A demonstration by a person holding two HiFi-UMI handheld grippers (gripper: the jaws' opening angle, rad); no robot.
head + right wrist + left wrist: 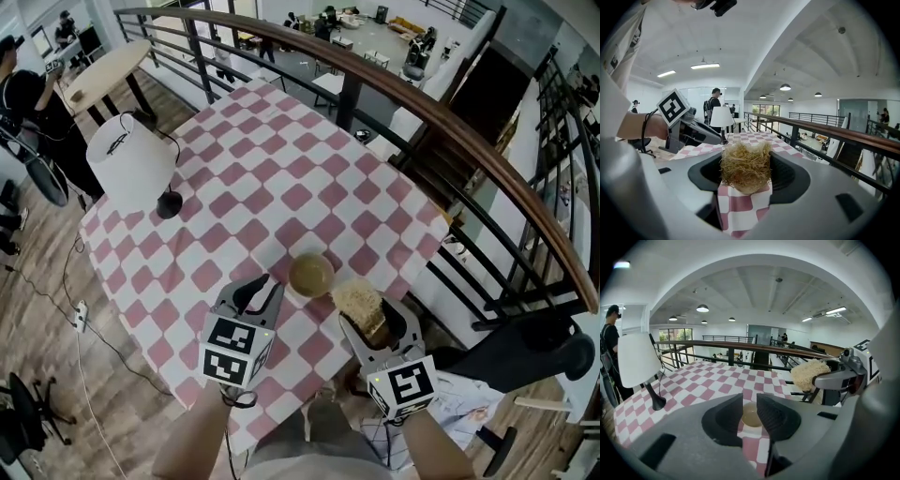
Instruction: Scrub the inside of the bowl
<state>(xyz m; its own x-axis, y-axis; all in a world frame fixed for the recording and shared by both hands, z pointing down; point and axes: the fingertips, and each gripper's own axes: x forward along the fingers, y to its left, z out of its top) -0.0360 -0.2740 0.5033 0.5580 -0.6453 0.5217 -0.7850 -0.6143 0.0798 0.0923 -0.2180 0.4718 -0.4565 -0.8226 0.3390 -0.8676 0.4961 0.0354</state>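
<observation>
You reach in from the bottom of the head view with both forearms, and each gripper is tipped somewhat downward over the near side of the table (281, 155). Your left gripper (263, 283) points at the bowl (311, 275) from its near-left side, tips just beside the rim. Its jaws stand a narrow gap apart with nothing between them, and in the left gripper view the bowl shows on the cloth beyond that gap. Your right gripper (370, 314) is clamped on the scrubber (354, 298), a wad of pale tan fibre pinched between both pads and sticking out past the tips. The scrubber hangs just beside the bowl's near-right rim, not inside it. The bowl is small, round and upright, yellowish-tan inside, and it stands near the table's near-right edge. A pink-and-white check cloth (234, 141) covers the table. A lamp (131, 164) with a white shade and a black foot stands well apart at the far left. A dark railing (450, 122) with a wooden handrail curves round the table's far side, with a lower floor of furniture beyond it. To the left is a wood floor (37, 309), where a person (23, 94) in dark clothes stands by a round table.
</observation>
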